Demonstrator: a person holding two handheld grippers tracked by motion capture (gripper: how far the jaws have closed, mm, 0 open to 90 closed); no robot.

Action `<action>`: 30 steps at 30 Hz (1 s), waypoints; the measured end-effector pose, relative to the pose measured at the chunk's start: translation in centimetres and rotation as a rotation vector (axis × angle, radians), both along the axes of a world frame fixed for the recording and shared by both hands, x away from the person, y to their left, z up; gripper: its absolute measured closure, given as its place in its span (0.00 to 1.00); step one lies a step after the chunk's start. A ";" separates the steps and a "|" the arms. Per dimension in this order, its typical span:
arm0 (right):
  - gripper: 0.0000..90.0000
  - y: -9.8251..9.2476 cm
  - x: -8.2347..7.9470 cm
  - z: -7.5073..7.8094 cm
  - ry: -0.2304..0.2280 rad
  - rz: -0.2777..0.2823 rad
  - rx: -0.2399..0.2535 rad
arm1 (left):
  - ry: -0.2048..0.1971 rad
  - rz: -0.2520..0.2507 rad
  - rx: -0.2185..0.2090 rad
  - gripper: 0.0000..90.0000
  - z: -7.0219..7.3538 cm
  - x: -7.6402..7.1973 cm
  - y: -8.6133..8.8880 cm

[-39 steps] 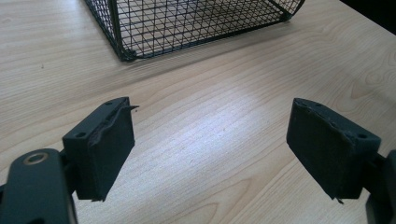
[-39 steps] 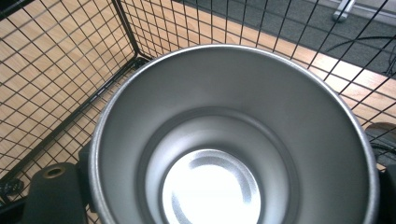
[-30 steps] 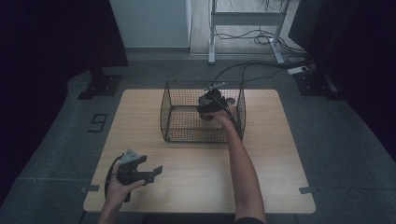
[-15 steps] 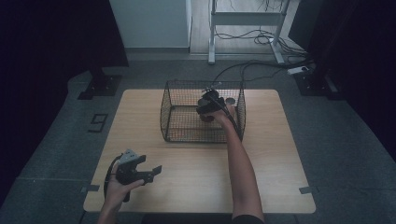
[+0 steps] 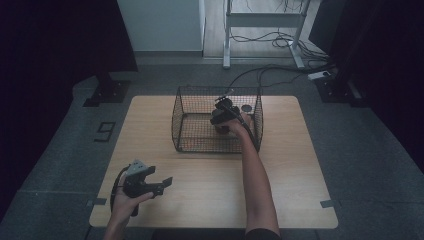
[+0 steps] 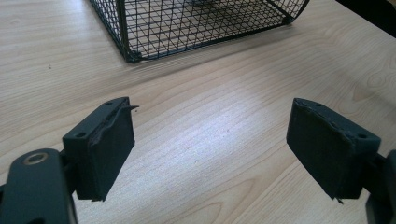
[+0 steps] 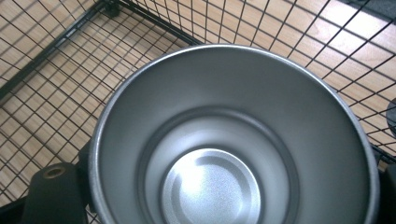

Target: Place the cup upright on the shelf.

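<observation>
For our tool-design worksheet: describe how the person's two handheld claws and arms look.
Each black handheld claw has two flat rectangular padded jaws with screw holes; a grey three-cornered plate tops the left one. The right black claw looks alike. Both forearms are bare, without sleeves.

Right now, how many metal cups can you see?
1. The metal cup sits between the jaws of the right gripper, inside the wire basket on the table. The hand could hide another.
</observation>
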State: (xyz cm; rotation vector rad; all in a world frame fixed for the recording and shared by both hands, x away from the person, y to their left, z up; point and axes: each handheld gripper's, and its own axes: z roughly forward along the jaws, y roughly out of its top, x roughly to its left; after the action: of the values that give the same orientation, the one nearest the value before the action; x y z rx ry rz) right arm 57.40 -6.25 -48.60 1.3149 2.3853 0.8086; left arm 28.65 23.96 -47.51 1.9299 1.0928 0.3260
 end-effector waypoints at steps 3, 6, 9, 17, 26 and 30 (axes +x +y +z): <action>0.20 0.0 0.0 0.0 0.000 0.000 0.004 | -0.001 0.002 -0.001 0.17 0.0 0.0 0.0; 0.20 -0.2 0.0 0.0 0.012 -0.006 0.001 | 0.000 0.002 -0.001 0.17 0.0 0.0 0.1; 0.20 -0.2 0.0 0.0 0.018 -0.003 -0.012 | -0.001 0.001 -0.003 0.17 0.1 0.0 0.1; 0.14 -0.7 -0.2 0.0 0.041 0.008 -0.073 | -0.002 -0.001 -0.001 0.17 0.1 0.0 0.0; 0.10 -1.2 -0.8 2.1 -0.067 -0.018 0.023 | -0.002 -0.002 0.000 0.17 0.1 0.0 -0.1; 0.10 -1.5 -1.2 3.2 -0.106 -0.027 0.059 | -0.003 -0.005 0.002 0.17 0.1 0.0 -0.1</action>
State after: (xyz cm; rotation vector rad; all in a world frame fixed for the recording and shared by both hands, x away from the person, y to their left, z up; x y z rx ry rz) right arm 56.17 -7.72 -45.45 1.2897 2.2738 0.9234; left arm 28.62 23.85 -47.39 1.9324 1.0861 0.3274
